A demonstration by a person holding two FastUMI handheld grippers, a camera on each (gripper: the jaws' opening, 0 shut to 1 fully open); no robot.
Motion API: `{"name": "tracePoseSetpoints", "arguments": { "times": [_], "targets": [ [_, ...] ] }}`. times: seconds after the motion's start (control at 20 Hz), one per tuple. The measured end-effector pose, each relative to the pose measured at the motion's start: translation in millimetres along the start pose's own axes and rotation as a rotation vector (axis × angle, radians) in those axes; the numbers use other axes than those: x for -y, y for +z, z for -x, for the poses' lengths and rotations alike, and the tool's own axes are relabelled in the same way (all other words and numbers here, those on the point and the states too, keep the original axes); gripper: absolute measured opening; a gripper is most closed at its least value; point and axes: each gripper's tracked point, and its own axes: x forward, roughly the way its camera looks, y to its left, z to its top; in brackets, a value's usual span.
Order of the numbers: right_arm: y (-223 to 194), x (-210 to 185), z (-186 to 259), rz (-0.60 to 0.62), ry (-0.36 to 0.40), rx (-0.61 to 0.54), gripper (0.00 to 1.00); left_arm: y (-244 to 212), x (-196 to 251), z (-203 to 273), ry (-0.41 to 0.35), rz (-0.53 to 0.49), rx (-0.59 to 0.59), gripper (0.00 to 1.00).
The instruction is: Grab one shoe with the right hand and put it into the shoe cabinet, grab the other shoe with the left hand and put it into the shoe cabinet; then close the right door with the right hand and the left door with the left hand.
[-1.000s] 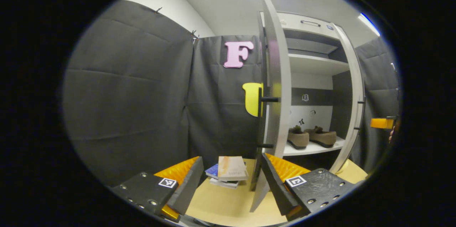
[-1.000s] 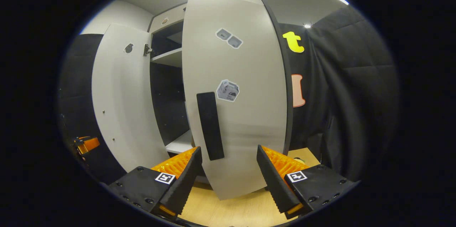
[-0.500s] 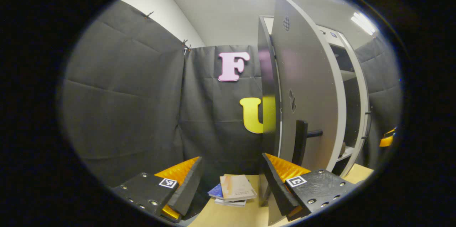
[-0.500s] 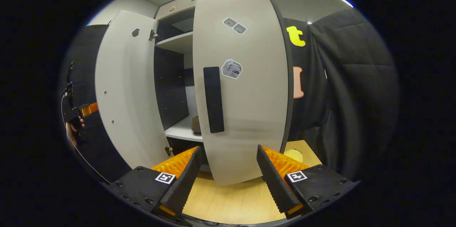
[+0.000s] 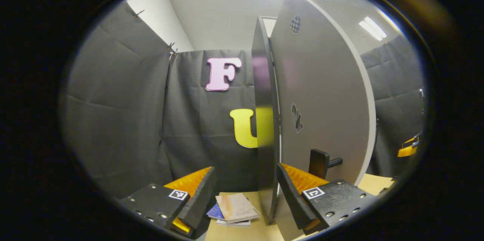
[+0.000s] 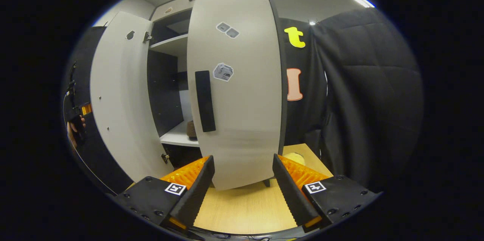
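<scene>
In the right gripper view the shoe cabinet point(image 6: 172, 44) has its right door point(image 6: 242, 101) swung most of the way across the opening, with a dark handle point(image 6: 205, 101). Through the gap a brown shoe point(image 6: 191, 130) sits on the lower shelf. The left door point(image 6: 117, 97) stands partly open. My right gripper point(image 6: 244, 188) is open, just short of the right door. In the left gripper view my left gripper point(image 5: 244, 192) is open at the left door point(image 5: 321, 101), whose edge stands between the fingers, close to the right one. Its handle point(image 5: 319, 163) sticks out beyond.
A stack of books point(image 5: 234, 209) lies on the wooden table point(image 6: 242, 207) left of the cabinet. A yellow object point(image 6: 294, 156) sits on the table at the cabinet's right. A hand holds the left gripper point(image 6: 77, 120) beyond the left door. The right gripper point(image 5: 408, 148) shows past the door.
The left door has swung round, so its outer face now hides the shelves and shoes in the left gripper view. The right door sits farther from the right gripper and more shut.
</scene>
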Motion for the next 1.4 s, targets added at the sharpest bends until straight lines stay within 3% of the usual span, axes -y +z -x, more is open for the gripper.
{"name": "tracePoseSetpoints", "arguments": {
  "times": [0.3, 0.45, 0.6, 0.65, 0.85, 0.95, 1.1, 1.2, 1.25, 1.4],
  "targets": [
    [5.0, 32.9, -7.0, -0.064, -0.032, 0.005, 0.98, 2.2, 20.1, -0.5, 0.013, -0.020, -0.047, 0.93],
    [8.0, 44.0, -16.4, -0.056, -0.006, 0.004, 0.98, -5.9, 63.7, -8.4, -0.021, 0.037, -0.063, 0.94],
    [12.3, 53.5, -20.8, -0.056, 0.029, 0.004, 0.98, -5.4, 100.9, -14.6, -0.008, 0.044, -0.068, 0.93],
    [13.5, 58.6, -21.9, -0.056, 0.034, 0.008, 0.98, -8.0, 115.7, -19.0, -0.007, 0.061, -0.075, 1.00],
    [14.3, 76.5, -27.5, -0.050, 0.055, 0.013, 0.98, -9.7, 192.5, -49.9, -0.058, 0.105, -0.065, 1.00],
    [15.4, 83.8, -29.5, -0.058, 0.068, 0.012, 0.98, -12.8, 215.1, -56.2, -0.048, 0.095, -0.077, 1.00],
    [25.1, 97.1, -34.5, -0.063, 0.075, 0.036, 0.98, -6.2, 217.4, -44.2, 0.036, 0.040, -0.073, 1.00],
    [30.8, 103.8, -40.4, -0.040, 0.070, 0.053, 0.98, -2.1, 210.4, -32.5, 0.063, 0.059, -0.069, 1.00],
    [32.3, 104.4, -43.5, -0.028, 0.070, 0.056, 0.98, 0.4, 200.1, -29.2, 0.076, 0.072, -0.067, 0.93],
    [42.6, 98.6, -52.3, -0.017, 0.085, 0.076, 0.98, 5.2, 182.3, -6.4, 0.128, 0.100, -0.051, 1.00]
  ]
}}
